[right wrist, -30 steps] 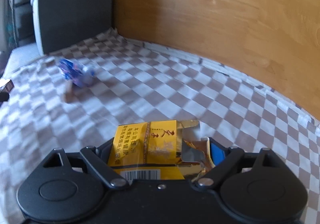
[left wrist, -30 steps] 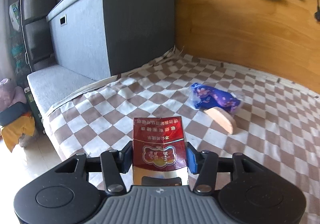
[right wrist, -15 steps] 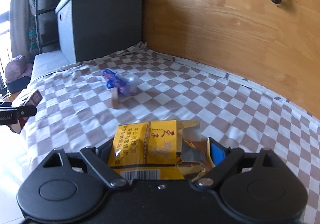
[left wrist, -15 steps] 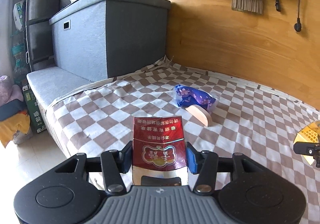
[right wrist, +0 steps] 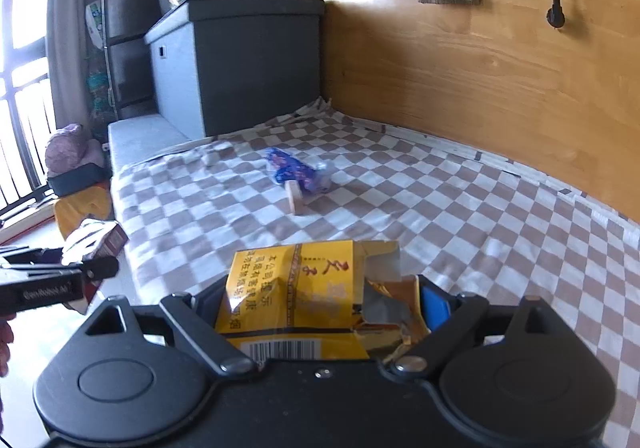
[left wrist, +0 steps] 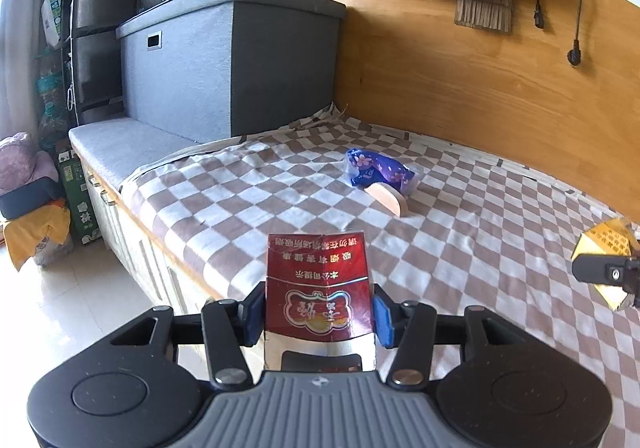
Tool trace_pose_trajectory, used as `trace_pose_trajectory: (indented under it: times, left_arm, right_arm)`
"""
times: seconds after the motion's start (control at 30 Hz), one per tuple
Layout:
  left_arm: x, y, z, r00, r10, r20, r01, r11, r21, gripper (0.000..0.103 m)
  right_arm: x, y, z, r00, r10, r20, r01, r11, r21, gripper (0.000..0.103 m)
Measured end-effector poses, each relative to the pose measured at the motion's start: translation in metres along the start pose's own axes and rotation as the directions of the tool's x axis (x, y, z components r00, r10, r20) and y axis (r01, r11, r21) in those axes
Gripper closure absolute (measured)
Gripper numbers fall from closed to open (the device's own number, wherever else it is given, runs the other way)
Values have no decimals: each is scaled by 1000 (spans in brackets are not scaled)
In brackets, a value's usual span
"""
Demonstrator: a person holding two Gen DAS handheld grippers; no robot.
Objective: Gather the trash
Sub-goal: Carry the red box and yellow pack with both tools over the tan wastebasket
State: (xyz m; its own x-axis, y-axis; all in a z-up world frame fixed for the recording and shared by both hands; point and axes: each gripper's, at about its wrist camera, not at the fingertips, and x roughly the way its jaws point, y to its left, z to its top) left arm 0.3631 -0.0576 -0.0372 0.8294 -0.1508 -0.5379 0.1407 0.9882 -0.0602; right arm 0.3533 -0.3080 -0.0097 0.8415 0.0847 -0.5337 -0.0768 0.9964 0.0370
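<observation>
My left gripper (left wrist: 318,318) is shut on a red cigarette pack (left wrist: 318,284), its blue pads pressed against both sides. A torn yellow cigarette pack (right wrist: 304,296) sits clamped in my right gripper (right wrist: 316,312). Both grippers hang over the near edge of a bed with a brown and white checked sheet (left wrist: 460,232). Farther out on the sheet lie a blue wrapper (left wrist: 378,169) and a tan wooden piece (left wrist: 388,197) touching it. The right gripper with its yellow pack (left wrist: 604,260) shows at the right edge of the left wrist view. The left gripper (right wrist: 60,284) shows at the left edge of the right wrist view.
A grey storage box (left wrist: 228,59) stands at the bed's head on a grey padded bench (left wrist: 120,145). A wooden panel wall (left wrist: 480,87) runs along the far side. Bags and a green box (left wrist: 76,187) crowd the tiled floor (left wrist: 68,308) on the left.
Both grippers have drawn back from the bed's middle toward its near edge, each keeping its pack. The wrapper and wooden piece now look farther off, and the floor has come into view.
</observation>
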Motion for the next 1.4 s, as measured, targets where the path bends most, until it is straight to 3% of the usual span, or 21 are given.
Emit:
trace_pose_trajectory:
  times: [0.37, 0.87, 1.4]
  left_arm:
    - [-54, 11, -26, 1000, -6, 6, 6, 1000, -18, 51]
    - [-95, 44, -69, 999, 45, -12, -45, 996, -78, 51]
    - [-72, 88, -147, 977, 109, -185, -141, 975, -172, 51]
  right_arm:
    - [-36, 43, -23, 998, 59, -14, -59, 998, -6, 11]
    - [-39, 102, -67, 987, 140, -78, -137, 990, 42, 11]
    - [6, 161, -140, 948, 199, -249, -194, 980, 43, 11]
